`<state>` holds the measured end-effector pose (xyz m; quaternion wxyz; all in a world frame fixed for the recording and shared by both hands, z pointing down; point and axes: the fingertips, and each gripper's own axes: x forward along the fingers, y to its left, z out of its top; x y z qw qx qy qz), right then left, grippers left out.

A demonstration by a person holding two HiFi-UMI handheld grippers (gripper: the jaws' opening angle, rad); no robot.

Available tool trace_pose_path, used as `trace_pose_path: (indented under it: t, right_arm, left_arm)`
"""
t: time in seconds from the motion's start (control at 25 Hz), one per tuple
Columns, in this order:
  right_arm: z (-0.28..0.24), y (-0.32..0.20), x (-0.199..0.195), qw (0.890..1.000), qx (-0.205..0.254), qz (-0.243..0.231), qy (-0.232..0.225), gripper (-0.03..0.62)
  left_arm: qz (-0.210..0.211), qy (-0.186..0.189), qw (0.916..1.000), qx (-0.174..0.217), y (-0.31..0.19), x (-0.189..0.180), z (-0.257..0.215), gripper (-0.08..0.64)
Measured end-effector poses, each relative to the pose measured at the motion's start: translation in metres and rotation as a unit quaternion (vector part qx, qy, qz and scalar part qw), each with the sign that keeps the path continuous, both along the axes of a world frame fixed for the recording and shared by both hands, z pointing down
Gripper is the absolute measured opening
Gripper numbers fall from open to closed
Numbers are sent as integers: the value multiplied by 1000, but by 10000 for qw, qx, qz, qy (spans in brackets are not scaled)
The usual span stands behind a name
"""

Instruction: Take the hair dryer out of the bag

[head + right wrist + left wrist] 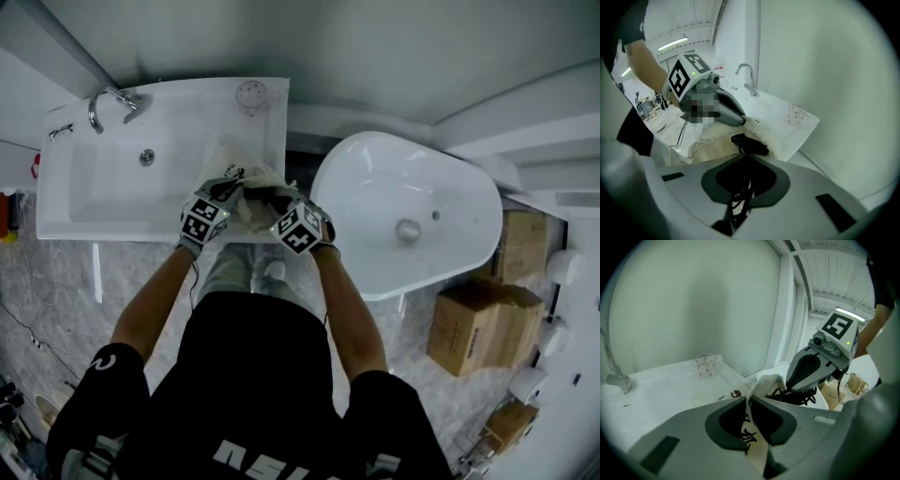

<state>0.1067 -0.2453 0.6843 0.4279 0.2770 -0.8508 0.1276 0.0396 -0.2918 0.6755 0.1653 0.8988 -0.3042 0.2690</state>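
A cream cloth bag (258, 214) with black print lies on the counter at the right end of the sink. My left gripper (234, 192) is shut on a fold of the bag's rim (766, 383); the cloth runs between its jaws (748, 401). My right gripper (274, 204) is at the bag's mouth and is shut on the hair dryer's black cord (740, 190), which passes between its jaws (746, 161). A black part of the hair dryer (750, 143) sticks out of the bag (717, 136). The rest of the dryer is hidden inside.
The white sink (103, 178) has a chrome tap (111, 98) at its back left. A clear cup (251, 94) stands on the counter behind the bag. A white bathtub (375, 187) is to the right, with cardboard boxes (473, 323) on the floor beyond it.
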Motion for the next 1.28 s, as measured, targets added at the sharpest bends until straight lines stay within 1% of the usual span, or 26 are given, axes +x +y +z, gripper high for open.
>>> trace_pose_path:
  t: [0.12,0.24,0.4,0.76,0.92,1.12,1.28]
  right_arm:
    - [-5,10,10,9997,-2,197,-115,15]
    - [-2,26,18,9997,-72,210,-38,15]
    - [-1,44,28,9992,-111,358,-149,15]
    - [-25,51,43,9972,102,596,-449,15]
    - [-45,42,39,9946,224,673,-762,14]
    - [-63,37,29,9939,378,523,-897,12]
    - [-76,38,27,9924,476,490,-1021,12]
  left_arm:
    - [-2,3,10000,-47,1,5,1,29]
    - [-15,-65,10000,-50,2,7,2,29]
    - [-57,-94,9999,-62,2,8,4,29]
    - [-119,-213,9996,-135,4,3,9,29]
    - [-346,-140,9989,-277,1,-2,12,31]
    - [-633,-309,9965,-461,3,-12,18,35]
    - [-797,-201,9950,-563,11,-17,19,34]
